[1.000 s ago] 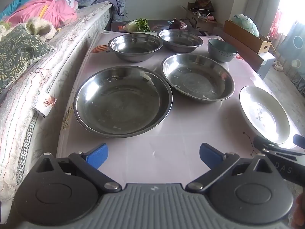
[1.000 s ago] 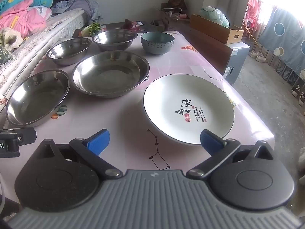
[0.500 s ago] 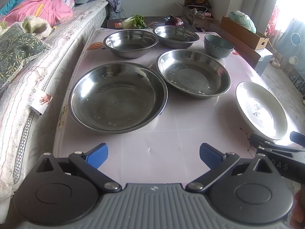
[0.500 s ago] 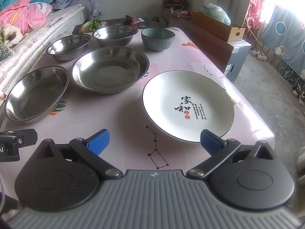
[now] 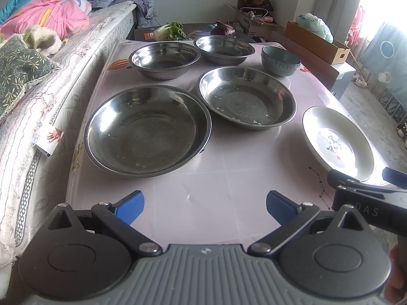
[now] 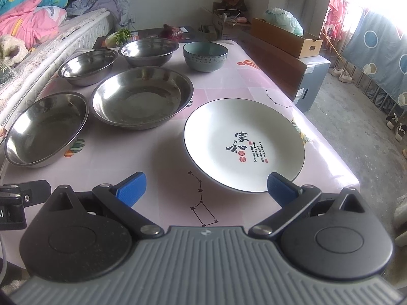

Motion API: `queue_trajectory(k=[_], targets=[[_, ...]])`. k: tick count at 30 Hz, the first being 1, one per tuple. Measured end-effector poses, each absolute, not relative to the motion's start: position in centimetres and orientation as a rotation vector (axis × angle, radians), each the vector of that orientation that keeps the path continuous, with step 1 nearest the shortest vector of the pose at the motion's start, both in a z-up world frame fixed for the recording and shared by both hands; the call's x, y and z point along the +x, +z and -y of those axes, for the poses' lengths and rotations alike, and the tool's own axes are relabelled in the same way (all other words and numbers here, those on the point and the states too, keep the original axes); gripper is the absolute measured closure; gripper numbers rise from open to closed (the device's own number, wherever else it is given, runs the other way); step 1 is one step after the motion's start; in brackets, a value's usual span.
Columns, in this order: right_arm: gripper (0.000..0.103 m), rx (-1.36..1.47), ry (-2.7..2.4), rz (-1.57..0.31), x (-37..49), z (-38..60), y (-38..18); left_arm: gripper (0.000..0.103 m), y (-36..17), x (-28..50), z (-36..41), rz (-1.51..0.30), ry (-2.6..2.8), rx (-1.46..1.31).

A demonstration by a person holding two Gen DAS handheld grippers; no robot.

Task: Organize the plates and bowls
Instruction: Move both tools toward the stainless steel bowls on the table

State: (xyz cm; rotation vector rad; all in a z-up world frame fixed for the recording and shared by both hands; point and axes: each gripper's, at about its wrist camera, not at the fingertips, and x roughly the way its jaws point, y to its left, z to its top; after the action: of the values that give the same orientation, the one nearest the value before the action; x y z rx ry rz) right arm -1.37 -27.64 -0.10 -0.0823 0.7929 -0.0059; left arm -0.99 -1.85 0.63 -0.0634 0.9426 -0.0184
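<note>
Both cameras have eased back and risen a little since a second ago, so the dishes sit slightly farther off; nothing on the table has shifted.

From the left wrist view, the left gripper [image 5: 204, 204] hangs released over the near edge of the pink table [image 5: 229, 178], its blue fingers [image 5: 129, 203] spread wide and holding nothing. Straight ahead lies the large steel pan [image 5: 147, 131], with a second steel pan [image 5: 246, 97] just beside it to the right, their rims close. Farther back stand two steel bowls [image 5: 164, 59] [image 5: 223, 48] and a teal ceramic bowl [image 5: 279, 59] at far right. A white plate [image 5: 338, 139] rests near the right edge, apart from the pans. The right gripper's body shows at the lower right. A bed [image 5: 38, 76] runs along the left side.

From the right wrist view, the right gripper [image 6: 206, 186] is likewise released and empty, its right finger [image 6: 281, 188] overlapping the near rim of the white plate [image 6: 244, 145] in the picture; whether it touches cannot be told. The plate carries black calligraphy. Left of it lie both pans [image 6: 141, 96] [image 6: 45, 127], with the bowls [image 6: 204, 56] beyond. A cardboard box [image 6: 285, 36] sits at far right.
</note>
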Motion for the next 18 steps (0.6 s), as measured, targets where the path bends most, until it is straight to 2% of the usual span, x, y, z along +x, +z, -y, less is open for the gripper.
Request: queue_trajectory(k=[18], targets=[[0.001,-0.069,-0.006,-0.779,-1.73,27.88,0.55,0.000,0.92,-1.26,1.99,-0.931,-0.021,-0.059]])
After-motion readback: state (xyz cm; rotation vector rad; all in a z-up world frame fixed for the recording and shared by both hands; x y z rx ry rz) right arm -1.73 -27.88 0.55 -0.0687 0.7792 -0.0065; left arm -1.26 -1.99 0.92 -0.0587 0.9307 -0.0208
